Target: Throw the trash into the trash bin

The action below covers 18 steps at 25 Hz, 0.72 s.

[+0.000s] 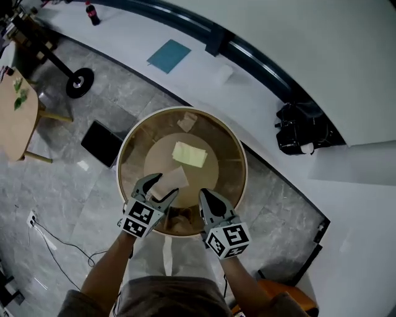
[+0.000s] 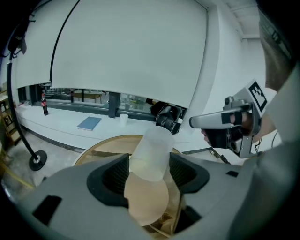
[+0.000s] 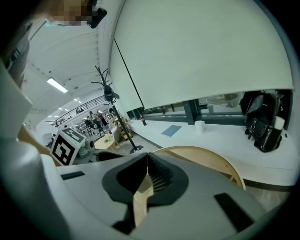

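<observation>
Both forearms are extended forward and down, side by side, so that both grippers are held over the near rim of the bin point(image 1: 132, 155).

The left gripper point(image 1: 159, 187) is clamped on a translucent cup point(image 1: 174, 179). In the left gripper view the cup point(image 2: 152, 152) is seen pinched by its side between the two pads of the left gripper point(image 2: 150, 171), its far end pointing forward over the bin's point(image 2: 101, 149) opening. The cup is held clear of the bin's contents.

The right gripper point(image 1: 208, 201) is positioned just beside the left one, apart from it. In the right gripper view the jaws of the right gripper point(image 3: 146, 176) are seen pressed together with nothing between them.

Inside the bin, a pale yellow paper point(image 1: 189, 154) is seen lying near the middle of the bottom, and a crumpled scrap point(image 1: 187, 121) lies against the far wall.

Beyond the bin, a curved white ledge point(image 1: 260, 105) is noted. On it are recorded a blue book point(image 1: 169, 56), a bottle point(image 1: 93, 13) at its far left, and a black bag point(image 1: 300, 130) to the right. All three are well apart from the grippers. Nothing is found between the cup and the bin's opening.
</observation>
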Available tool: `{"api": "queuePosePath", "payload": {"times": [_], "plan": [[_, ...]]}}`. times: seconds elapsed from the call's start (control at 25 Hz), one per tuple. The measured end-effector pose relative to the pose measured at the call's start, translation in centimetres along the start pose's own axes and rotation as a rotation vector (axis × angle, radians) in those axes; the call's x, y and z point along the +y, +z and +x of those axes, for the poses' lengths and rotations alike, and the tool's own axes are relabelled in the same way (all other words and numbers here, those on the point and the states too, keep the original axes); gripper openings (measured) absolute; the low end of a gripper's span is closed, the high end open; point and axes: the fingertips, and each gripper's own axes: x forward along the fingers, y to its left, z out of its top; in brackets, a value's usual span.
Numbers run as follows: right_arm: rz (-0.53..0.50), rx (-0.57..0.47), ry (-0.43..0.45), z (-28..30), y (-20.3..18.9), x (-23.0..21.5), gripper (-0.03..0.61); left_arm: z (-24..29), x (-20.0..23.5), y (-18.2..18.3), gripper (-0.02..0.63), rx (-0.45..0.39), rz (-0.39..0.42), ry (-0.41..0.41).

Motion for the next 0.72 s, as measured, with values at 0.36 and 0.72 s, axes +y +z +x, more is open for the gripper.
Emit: {"api": "queuePosePath", "payload": {"times": [0.36, 0.72], "plan": [[-0.051, -0.021, 0.029, -0.9, 3.9, 3.9, 0.02, -6.1, -0.7, 2.9, 0.285, -0.056, -0.035, 0.049], [-0.067, -0.013, 0.018, 2.9, 5.3, 7.8, 0.018, -9.3, 4.9, 1.8, 0.285, -0.038, -0.049, 0.054]]}}
